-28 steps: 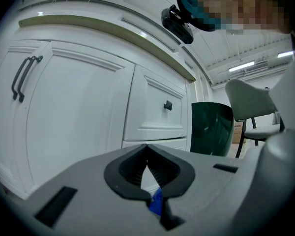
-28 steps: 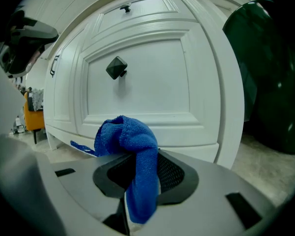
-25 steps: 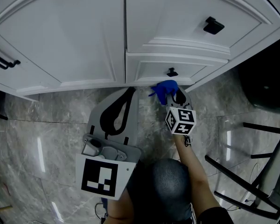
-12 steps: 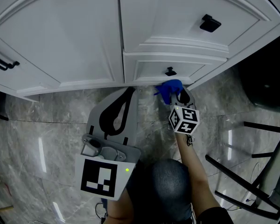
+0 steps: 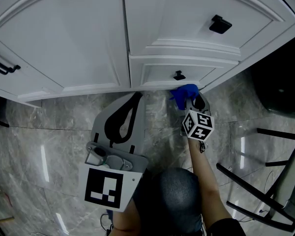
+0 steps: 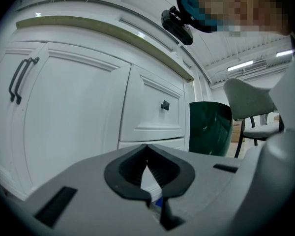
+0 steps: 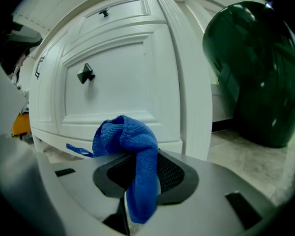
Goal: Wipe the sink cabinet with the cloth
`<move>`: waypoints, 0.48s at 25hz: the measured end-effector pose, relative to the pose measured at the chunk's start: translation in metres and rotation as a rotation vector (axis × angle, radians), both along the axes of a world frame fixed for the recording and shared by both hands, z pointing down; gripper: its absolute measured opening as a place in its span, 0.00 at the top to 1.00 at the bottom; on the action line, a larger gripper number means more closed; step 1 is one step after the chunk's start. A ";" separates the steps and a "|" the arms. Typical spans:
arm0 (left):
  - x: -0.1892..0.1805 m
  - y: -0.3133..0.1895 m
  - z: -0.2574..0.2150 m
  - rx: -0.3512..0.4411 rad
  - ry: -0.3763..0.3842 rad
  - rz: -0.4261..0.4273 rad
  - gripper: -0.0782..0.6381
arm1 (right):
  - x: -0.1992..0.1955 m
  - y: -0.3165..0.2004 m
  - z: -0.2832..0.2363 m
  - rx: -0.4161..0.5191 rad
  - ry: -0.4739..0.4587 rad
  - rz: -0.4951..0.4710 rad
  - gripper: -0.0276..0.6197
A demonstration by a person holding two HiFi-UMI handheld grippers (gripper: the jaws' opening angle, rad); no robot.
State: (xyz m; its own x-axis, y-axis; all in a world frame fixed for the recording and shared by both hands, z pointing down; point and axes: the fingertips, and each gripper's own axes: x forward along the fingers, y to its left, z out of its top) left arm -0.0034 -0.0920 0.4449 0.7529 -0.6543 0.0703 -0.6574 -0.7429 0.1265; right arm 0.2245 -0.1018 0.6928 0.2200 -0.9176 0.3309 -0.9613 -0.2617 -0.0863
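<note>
The white sink cabinet (image 5: 88,38) fills the top of the head view, with a small bottom drawer (image 5: 179,73) carrying a black knob (image 5: 179,75). My right gripper (image 5: 191,98) is shut on a bunched blue cloth (image 5: 183,93), held against the drawer's lower right edge. In the right gripper view the blue cloth (image 7: 132,151) hangs over the jaws just below the drawer front (image 7: 113,77). My left gripper (image 5: 132,102) is shut with nothing in it, held back from the cabinet base over the floor; its jaws meet in the left gripper view (image 6: 148,173).
A dark green bin (image 7: 255,68) stands right of the cabinet. A black-legged chair (image 5: 265,181) is at the right on the grey marble floor (image 5: 49,136). Black bar handles (image 5: 1,60) sit on the left door, and a black knob (image 5: 220,24) on the upper right door.
My right gripper has slid the blue cloth to the right along the bottom drawer's lower edge. The left gripper has stayed in place.
</note>
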 end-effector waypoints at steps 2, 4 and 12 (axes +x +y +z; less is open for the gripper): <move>0.000 0.000 0.000 -0.001 0.002 0.000 0.89 | 0.004 0.002 0.001 -0.002 0.000 0.012 0.78; 0.000 0.000 0.000 -0.002 0.003 0.001 0.89 | 0.008 0.003 0.001 -0.003 -0.002 0.026 0.78; 0.001 0.000 0.000 0.000 0.003 0.003 0.89 | 0.020 0.007 0.003 -0.005 -0.002 0.057 0.78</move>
State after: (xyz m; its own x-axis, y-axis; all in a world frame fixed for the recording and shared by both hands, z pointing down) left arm -0.0022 -0.0922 0.4451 0.7549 -0.6523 0.0679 -0.6550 -0.7447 0.1282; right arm 0.2445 -0.0947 0.6957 0.2711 -0.9018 0.3365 -0.9447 -0.3164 -0.0868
